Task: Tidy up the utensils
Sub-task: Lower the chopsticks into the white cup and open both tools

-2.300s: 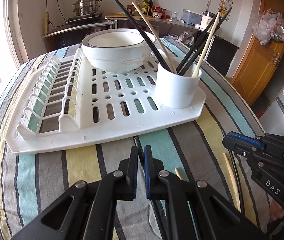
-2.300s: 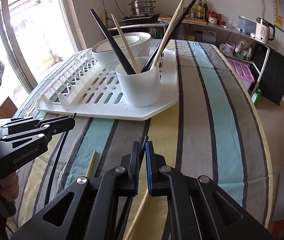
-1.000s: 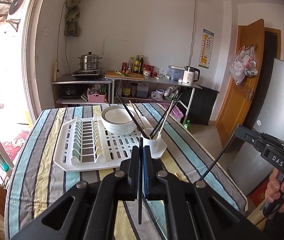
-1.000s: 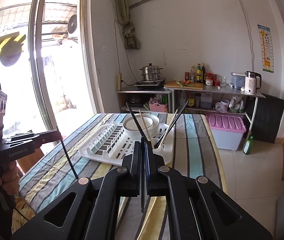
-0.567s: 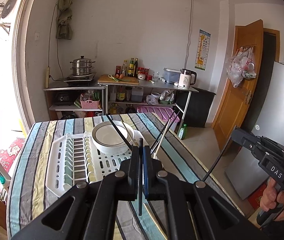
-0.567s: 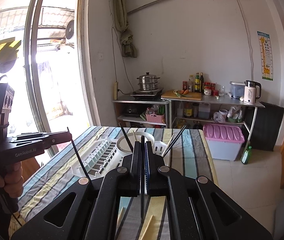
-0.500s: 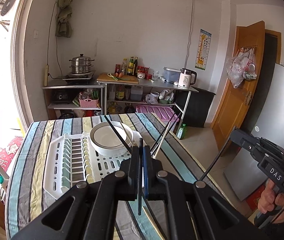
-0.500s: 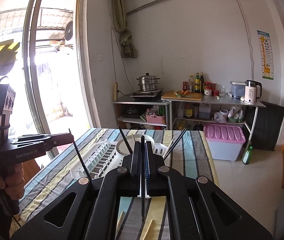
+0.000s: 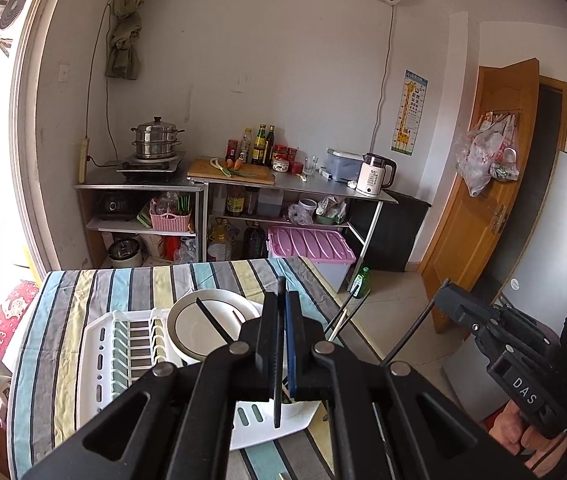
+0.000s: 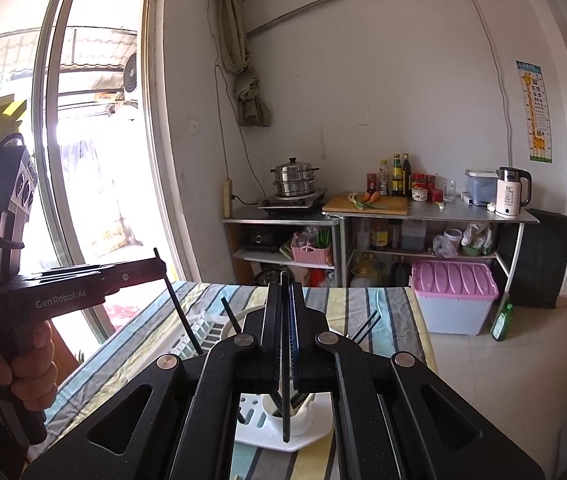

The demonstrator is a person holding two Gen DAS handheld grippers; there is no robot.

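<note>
The table (image 9: 95,292), under a striped cloth, was shown over most of its far end in the left wrist view; in the right wrist view only its far edge and right side were seen. The white drying rack (image 9: 99,344) with its plate slots was laid out plainly in the left wrist view, whereas only small parts of it (image 10: 207,330) appeared in the right. The white bowl (image 9: 203,320) on the rack was seen in full in the left wrist view alone. The white utensil cup (image 10: 303,408), with dark chopsticks standing in it, was shown beneath the tool in the right wrist view and was largely hidden in the left. The left tool (image 9: 282,344) was pressed together on a black chopstick (image 9: 278,408) held upright above the rack. The right tool (image 10: 285,336) likewise pinched a black chopstick (image 10: 286,412), its lower end over the cup. Each view showed the other tool from the side, gripped by a hand (image 10: 23,368).
</note>
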